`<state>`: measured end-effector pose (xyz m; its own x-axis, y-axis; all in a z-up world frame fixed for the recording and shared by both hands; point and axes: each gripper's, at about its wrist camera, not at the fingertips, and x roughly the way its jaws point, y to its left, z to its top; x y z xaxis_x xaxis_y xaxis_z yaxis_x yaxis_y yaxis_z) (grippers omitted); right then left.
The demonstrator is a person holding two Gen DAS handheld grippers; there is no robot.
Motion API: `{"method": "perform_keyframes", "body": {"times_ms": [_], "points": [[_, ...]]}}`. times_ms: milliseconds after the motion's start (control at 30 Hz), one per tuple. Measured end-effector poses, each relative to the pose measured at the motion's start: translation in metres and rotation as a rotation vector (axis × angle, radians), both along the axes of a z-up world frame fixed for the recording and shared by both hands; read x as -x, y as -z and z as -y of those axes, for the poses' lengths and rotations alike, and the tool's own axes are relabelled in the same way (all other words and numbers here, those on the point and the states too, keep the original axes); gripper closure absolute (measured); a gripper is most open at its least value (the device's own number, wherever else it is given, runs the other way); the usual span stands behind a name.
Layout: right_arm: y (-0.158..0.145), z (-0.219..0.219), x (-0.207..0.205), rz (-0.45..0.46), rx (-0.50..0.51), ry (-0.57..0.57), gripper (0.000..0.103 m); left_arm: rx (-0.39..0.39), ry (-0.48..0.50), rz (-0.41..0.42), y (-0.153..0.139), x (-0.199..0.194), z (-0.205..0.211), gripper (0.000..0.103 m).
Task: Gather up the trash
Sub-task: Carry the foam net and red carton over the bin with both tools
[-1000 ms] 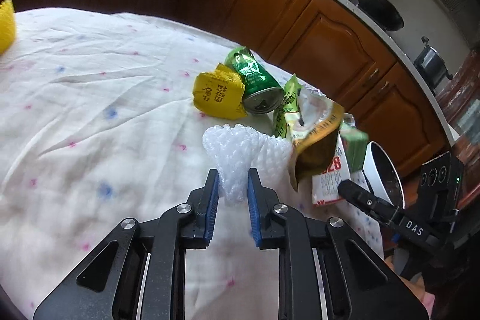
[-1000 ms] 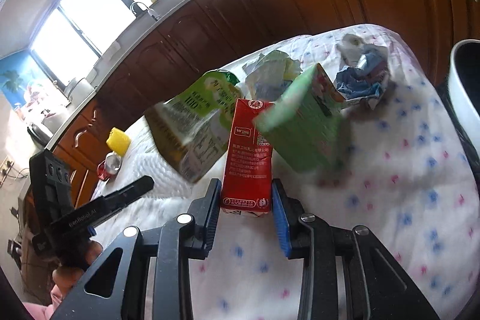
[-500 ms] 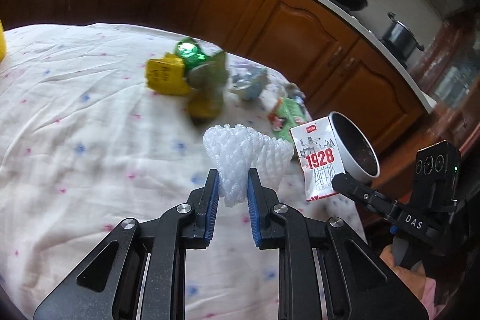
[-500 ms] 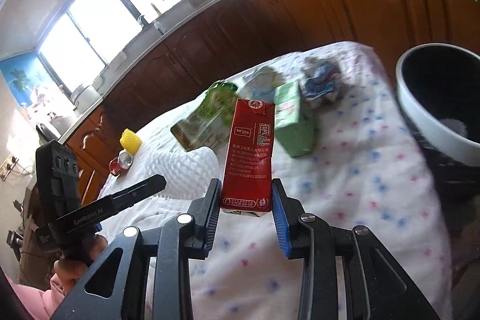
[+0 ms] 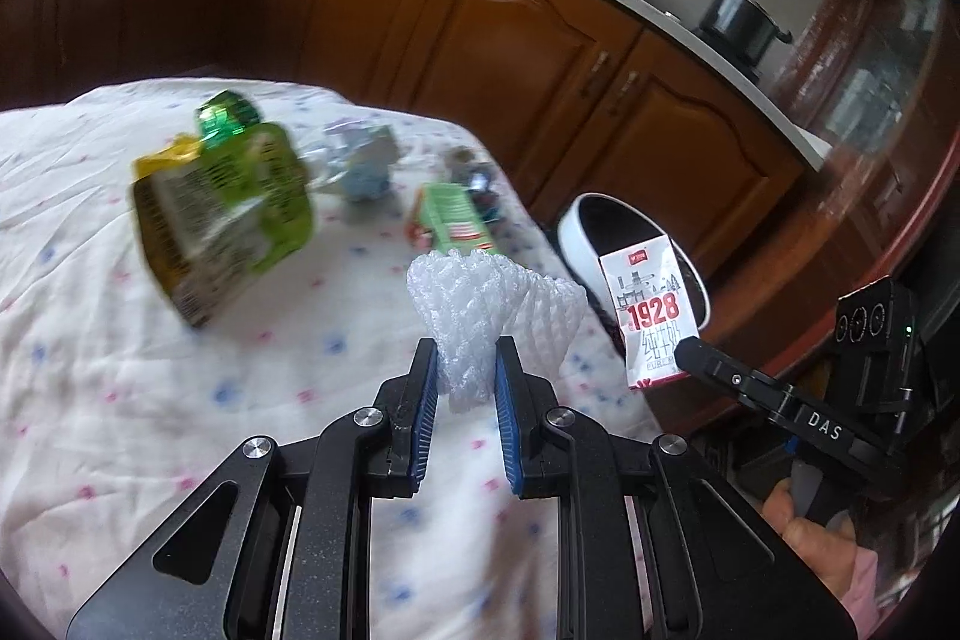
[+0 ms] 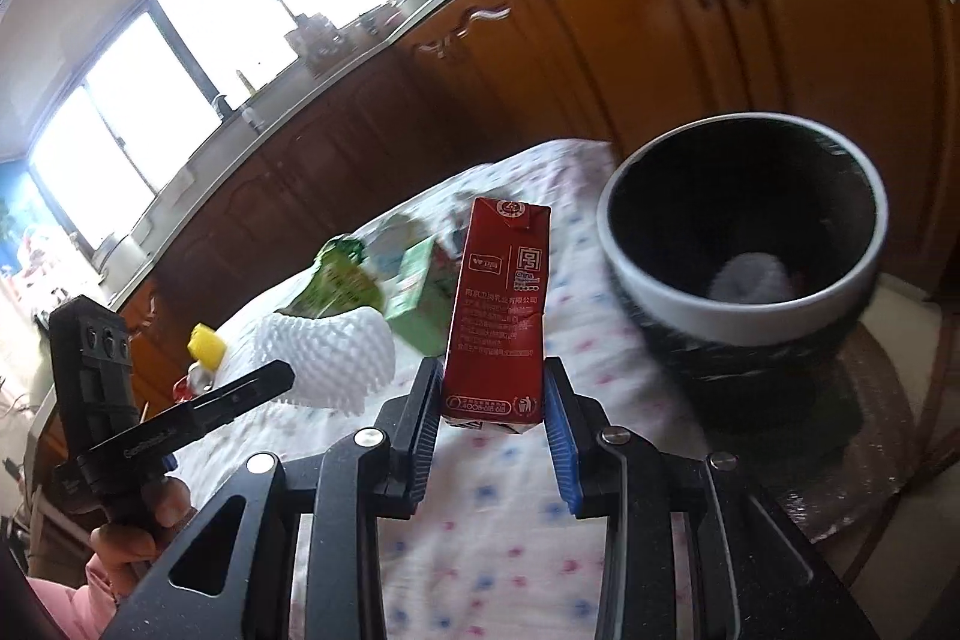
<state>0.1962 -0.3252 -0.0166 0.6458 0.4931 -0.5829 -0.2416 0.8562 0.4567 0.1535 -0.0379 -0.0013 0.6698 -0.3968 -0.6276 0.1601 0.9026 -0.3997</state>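
Note:
My left gripper (image 5: 461,370) is shut on a white foam fruit net (image 5: 492,304), held above the spotted tablecloth (image 5: 120,370). That net (image 6: 327,352) also shows in the right wrist view, at the tip of the left gripper. My right gripper (image 6: 491,400) is shut on an upright red milk carton (image 6: 498,304), whose white face (image 5: 651,316) reads 1928 in the left wrist view. A white-rimmed black bin (image 6: 744,220) stands just right of the carton, beyond the table's edge, and is seen as the bin (image 5: 588,220) behind the carton from the left.
On the cloth lie a green snack bag (image 5: 222,214), a green can (image 5: 228,118), a green carton (image 5: 456,220), a pale crumpled wrapper (image 5: 366,160) and a yellow piece (image 6: 204,343). Brown cabinets (image 5: 540,58) ring the table. A hand (image 6: 132,526) holds the left gripper's handle.
Both grippers have swung right towards the bin, still gripping the net and the carton. The bin has grown large in the right wrist view, and the litter has slid left.

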Motion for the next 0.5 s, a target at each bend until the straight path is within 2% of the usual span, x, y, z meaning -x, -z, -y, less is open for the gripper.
{"method": "perform_keyframes", "body": {"times_ms": [500], "points": [[-0.007,0.064,-0.011,0.023,0.052,0.146,0.069,-0.035,0.12,0.014,-0.012,-0.04,0.073,0.086]]}}
